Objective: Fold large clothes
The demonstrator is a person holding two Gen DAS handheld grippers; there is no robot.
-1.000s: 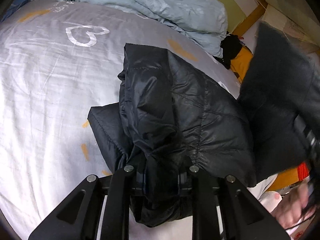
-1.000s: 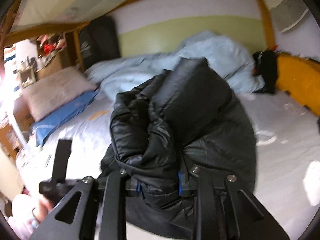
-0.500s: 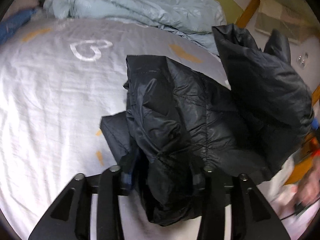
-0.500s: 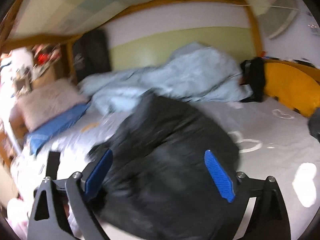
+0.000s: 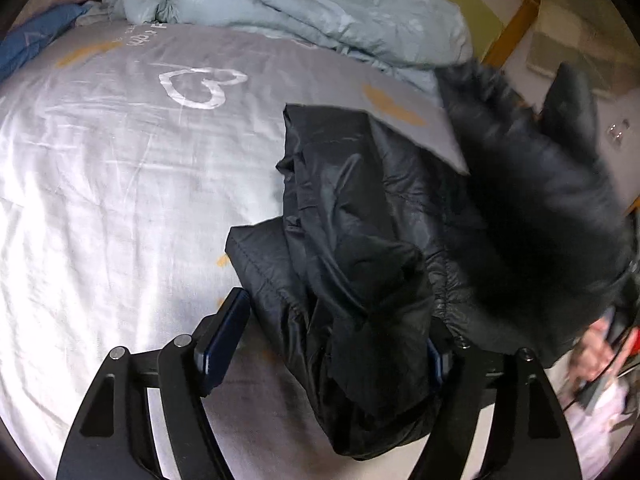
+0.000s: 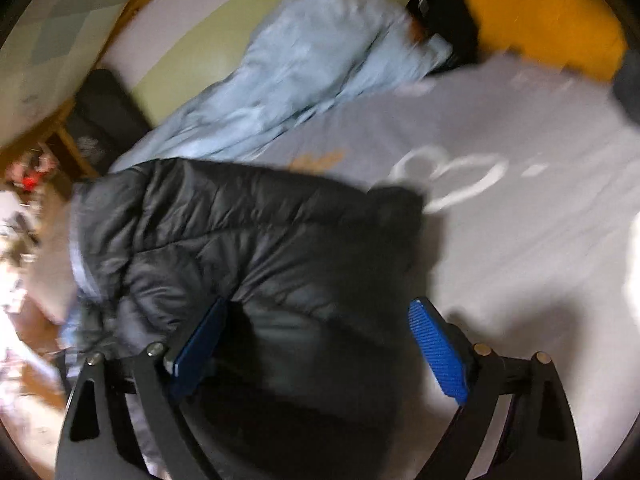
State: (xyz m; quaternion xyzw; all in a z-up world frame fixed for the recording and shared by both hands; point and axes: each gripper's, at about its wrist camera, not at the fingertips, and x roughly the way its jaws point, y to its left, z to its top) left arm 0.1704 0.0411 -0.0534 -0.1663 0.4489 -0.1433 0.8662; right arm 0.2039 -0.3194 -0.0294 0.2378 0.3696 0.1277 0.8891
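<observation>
A: Start at the left. Where is the left gripper [image 5: 324,344]?

B: Low over the bed [image 5: 120,200], its jaws spreading apart. The left pad [image 5: 222,336] stands clear of the cloth; the right pad is mostly hidden by a bunched fold of the black puffer jacket [image 5: 360,240], so I cannot tell if it touches. The jacket hangs between the fingers, no longer pinched.

A: And the jacket itself?

B: It lies crumpled on the grey sheet, running from between the jaws up toward the pale blue duvet [image 5: 300,4]. On the right a blurred part of it is lifted off the bed.

A: The right gripper [image 6: 316,344]?

B: Wide apart, both blue pads bare. The jacket [image 6: 240,232] lies beneath and ahead of it, its bulk toward the left pad [image 6: 198,344]; the right pad [image 6: 438,348] is over bare sheet [image 6: 520,240]. Nothing is gripped.
</observation>
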